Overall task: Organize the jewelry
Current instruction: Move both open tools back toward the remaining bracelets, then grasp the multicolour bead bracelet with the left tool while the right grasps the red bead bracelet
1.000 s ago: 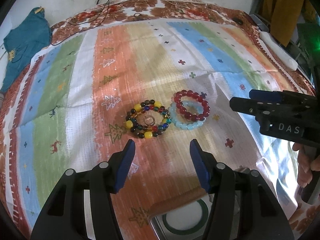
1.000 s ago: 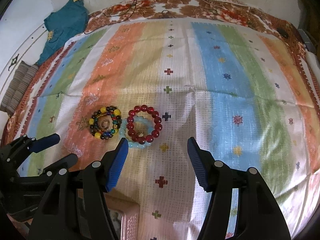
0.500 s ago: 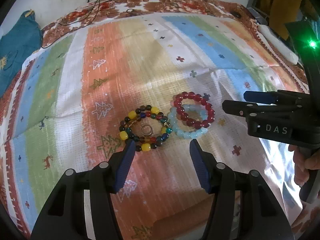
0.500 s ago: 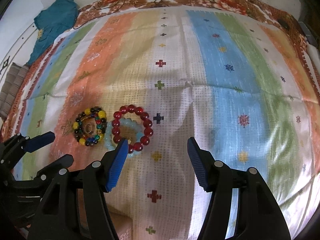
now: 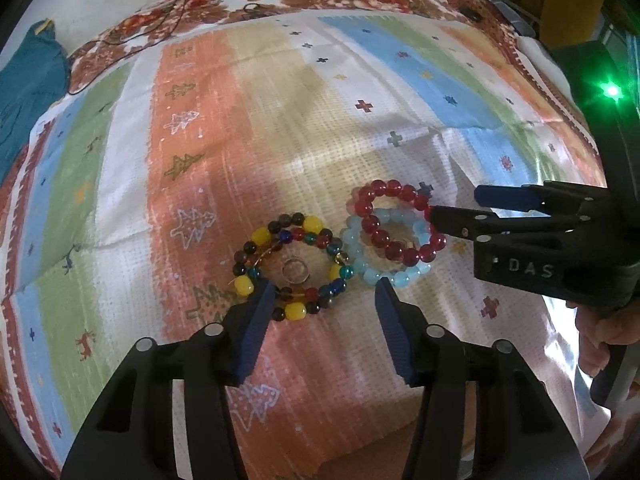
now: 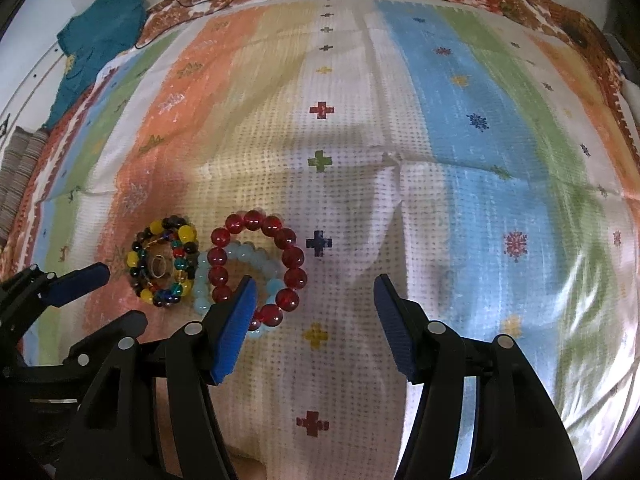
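Both open-jawed grippers have closed in on the bracelets lying on the striped cloth [image 5: 192, 184], the right gripper [image 6: 314, 320] nearing the red bead bracelet [image 6: 256, 268] atop the pale-blue bracelet [image 5: 384, 276], the left gripper [image 5: 322, 328] at the multicoloured bracelet [image 5: 292, 268], so a pickup likely follows.

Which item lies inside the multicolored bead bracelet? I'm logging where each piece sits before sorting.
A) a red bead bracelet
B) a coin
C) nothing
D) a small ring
D: a small ring lies on the cloth within the loop of the multicolored bracelet, while the red bracelet sits apart to its right, overlapping the pale blue bracelet.
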